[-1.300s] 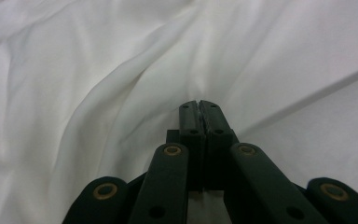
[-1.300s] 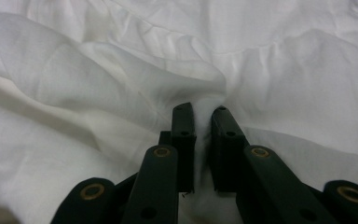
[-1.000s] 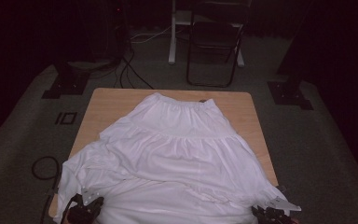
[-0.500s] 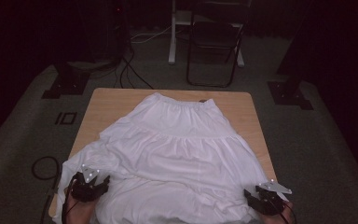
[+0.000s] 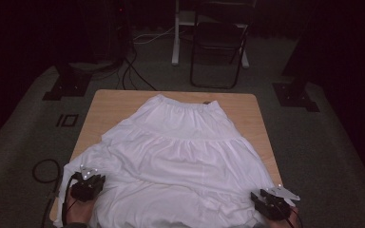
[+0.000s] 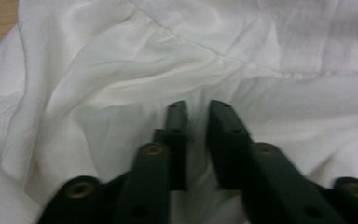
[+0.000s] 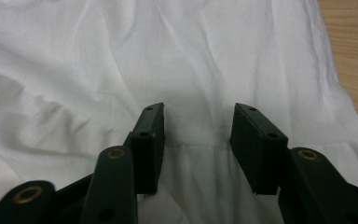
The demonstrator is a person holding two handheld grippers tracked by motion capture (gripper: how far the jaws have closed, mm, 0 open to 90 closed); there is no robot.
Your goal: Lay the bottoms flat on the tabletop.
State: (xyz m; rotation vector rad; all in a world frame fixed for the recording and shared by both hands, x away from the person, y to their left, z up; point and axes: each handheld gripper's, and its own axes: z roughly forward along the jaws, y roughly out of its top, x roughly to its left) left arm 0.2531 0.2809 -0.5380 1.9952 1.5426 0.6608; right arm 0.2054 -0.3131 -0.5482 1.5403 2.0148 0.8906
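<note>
**White skirt spread on the table, a gripper at each hem corner**

The white tiered skirt point(image 5: 178, 156) lies flat over the wooden table point(image 5: 109, 102), waistband at the far end, hem draped off the near edge. The left gripper point(image 6: 195, 109) sits on the hem's left corner; its jaws have just been closing and stand narrowly apart with cloth in the gap. The right gripper point(image 7: 198, 116), at the right corner, has also been closing, jaws spread over a seam, not pinching.

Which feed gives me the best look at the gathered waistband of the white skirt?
The high view: the white tiered cotton skirt lies spread on the wooden table, its gathered waistband at the far end. The left gripper view has rumpled fabric and a seam; the right gripper view has cloth near a tier seam. Neither reaches the waistband.
</note>
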